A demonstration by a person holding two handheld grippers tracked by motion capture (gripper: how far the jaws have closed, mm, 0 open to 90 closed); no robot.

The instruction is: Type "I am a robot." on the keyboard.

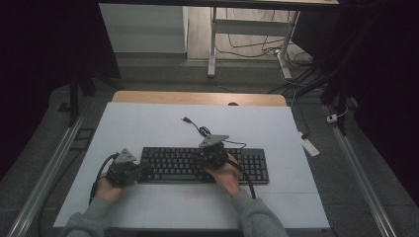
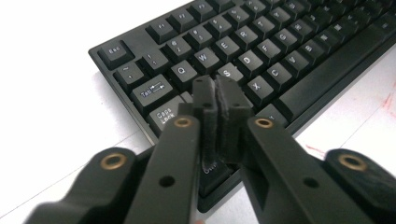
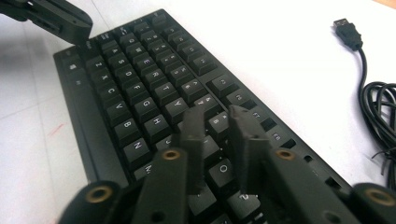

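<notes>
Left gripper view: left gripper [image 2: 219,100] clenched empty, hiding keyboard [image 2: 261,60] keys; right gripper [image 3: 219,135] released, gapped. Keyboard long axis runs left-right, cable [image 1: 200,129] away.

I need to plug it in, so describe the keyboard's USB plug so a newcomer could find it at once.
Start at the white table top and find the black keyboard near its front. From the keyboard's far edge a thin black cable coils away to the USB plug. It is the small black plug with a metal tip, lying alone on bare white.
</notes>
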